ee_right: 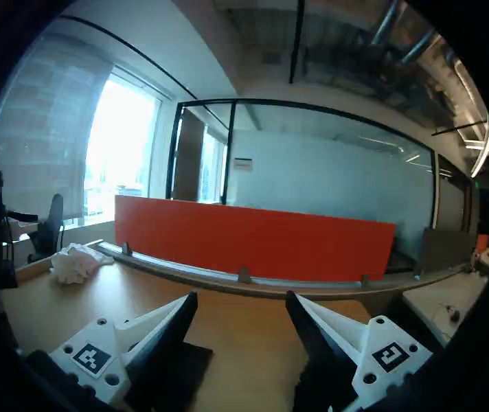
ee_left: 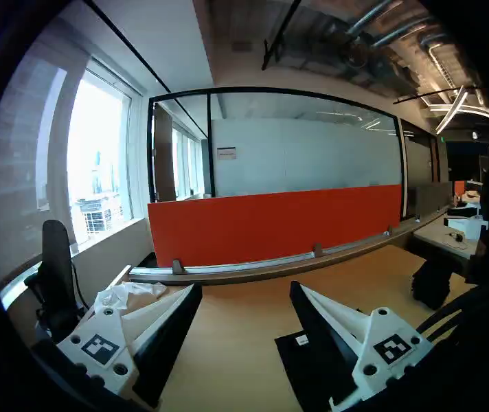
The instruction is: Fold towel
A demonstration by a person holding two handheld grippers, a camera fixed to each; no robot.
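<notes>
Left gripper (ee_left: 244, 287) wide open, holding nothing, over light wooden desk (ee_left: 244, 343). Right gripper (ee_right: 240, 295) the same. Crumpled white towel (ee_left: 131, 296) lies on desk's left end, near orange partition panel (ee_left: 272, 223).

Pale wooden desk top (ee_left: 244, 323): smooth, matt. Crumpled white cloth towel (ee_right: 76, 263): soft, wrinkled. Orange partition panel (ee_left: 279, 223): matt, with grey metal rail (ee_left: 244, 264) below.
</notes>
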